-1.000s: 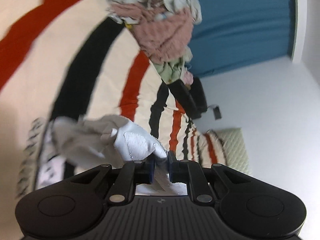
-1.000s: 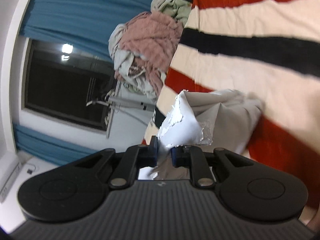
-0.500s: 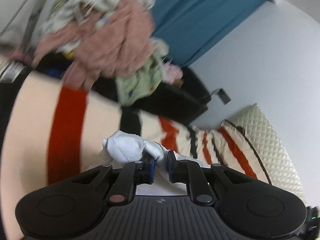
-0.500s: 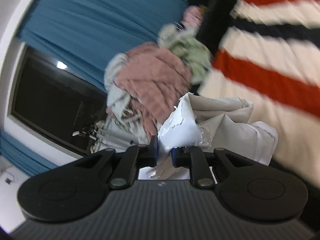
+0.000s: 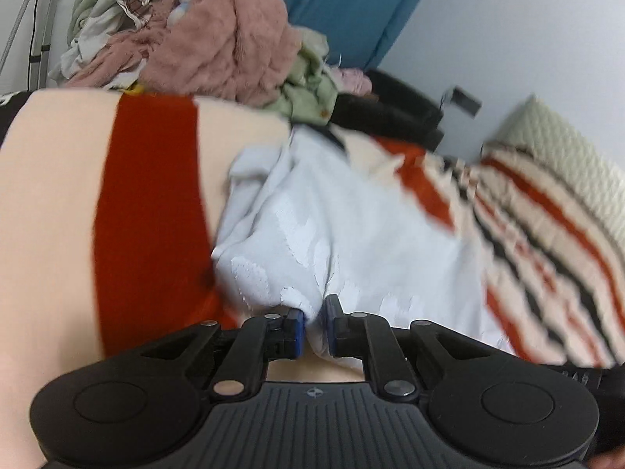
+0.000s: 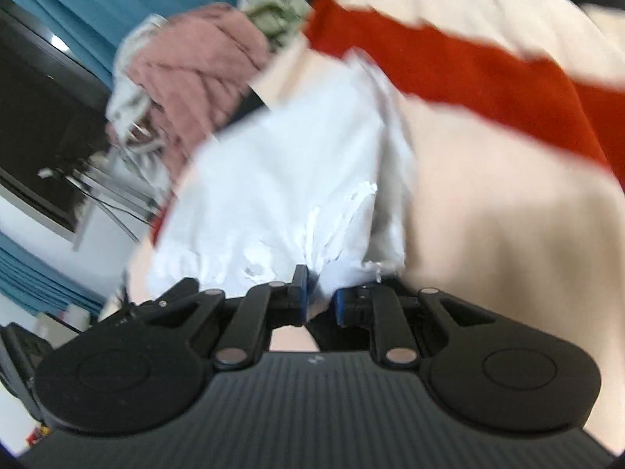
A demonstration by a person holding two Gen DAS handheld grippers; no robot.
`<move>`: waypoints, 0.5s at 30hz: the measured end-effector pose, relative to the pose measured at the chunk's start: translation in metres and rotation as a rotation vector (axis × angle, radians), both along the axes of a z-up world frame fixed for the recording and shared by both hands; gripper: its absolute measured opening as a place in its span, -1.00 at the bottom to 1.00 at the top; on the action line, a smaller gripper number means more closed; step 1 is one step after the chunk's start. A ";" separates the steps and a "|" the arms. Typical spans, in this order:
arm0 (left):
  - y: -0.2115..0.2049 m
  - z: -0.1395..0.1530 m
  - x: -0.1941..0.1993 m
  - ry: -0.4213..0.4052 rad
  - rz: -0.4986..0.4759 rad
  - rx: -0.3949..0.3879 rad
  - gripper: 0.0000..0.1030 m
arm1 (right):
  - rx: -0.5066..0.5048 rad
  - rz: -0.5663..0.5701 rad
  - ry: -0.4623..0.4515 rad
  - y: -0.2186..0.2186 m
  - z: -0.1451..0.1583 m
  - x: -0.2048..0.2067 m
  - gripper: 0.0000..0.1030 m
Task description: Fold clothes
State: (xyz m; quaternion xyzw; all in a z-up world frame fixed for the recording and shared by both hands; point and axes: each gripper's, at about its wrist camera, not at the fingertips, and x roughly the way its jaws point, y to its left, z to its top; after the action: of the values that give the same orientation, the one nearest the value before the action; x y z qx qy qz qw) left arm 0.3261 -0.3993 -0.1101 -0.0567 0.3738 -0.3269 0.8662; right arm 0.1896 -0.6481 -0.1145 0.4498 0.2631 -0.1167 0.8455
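Observation:
A white garment point(image 5: 343, 226) with a raised white pattern lies spread on the striped bed cover point(image 5: 148, 203). My left gripper point(image 5: 312, 328) is shut on its near edge, the cloth pinched between the blue pads. In the right wrist view the same white garment point(image 6: 285, 172) stretches away from my right gripper point(image 6: 320, 297), which is shut on another part of its near edge. Both views are blurred by motion. The cloth under the gripper bodies is hidden.
A pile of clothes, with a pink fluffy piece point(image 5: 218, 47) and pale green ones point(image 5: 308, 93), sits at the far side of the bed. Behind it are a blue curtain point(image 5: 351, 4), a dark window point(image 6: 43, 109) and a white wall. A quilted cushion point(image 5: 574, 156) lies at right.
The bunched white garment held up in both grippers has come down and now lies spread out flat on the striped cover. Both grippers have tilted toward the bed and keep their hold.

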 end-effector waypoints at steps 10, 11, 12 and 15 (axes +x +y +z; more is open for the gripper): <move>0.036 0.088 -0.072 -0.094 -0.012 0.169 -0.60 | -0.099 0.037 0.085 0.038 0.062 -0.049 -0.66; 0.042 0.104 -0.082 -0.109 -0.008 0.162 -0.50 | -0.127 0.049 0.068 0.044 0.079 -0.056 -0.66; 0.048 0.120 -0.093 -0.125 -0.003 0.153 -0.45 | -0.155 0.060 0.046 0.052 0.097 -0.064 -0.66; 0.063 0.167 -0.130 -0.173 0.001 0.131 -0.30 | -0.223 0.077 -0.001 0.072 0.136 -0.096 -0.66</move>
State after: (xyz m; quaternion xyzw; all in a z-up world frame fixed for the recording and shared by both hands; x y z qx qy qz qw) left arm 0.1959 -0.3359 0.0570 0.0283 0.3183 -0.3051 0.8971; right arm 0.0940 -0.5758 0.0211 0.3425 0.2652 -0.1125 0.8943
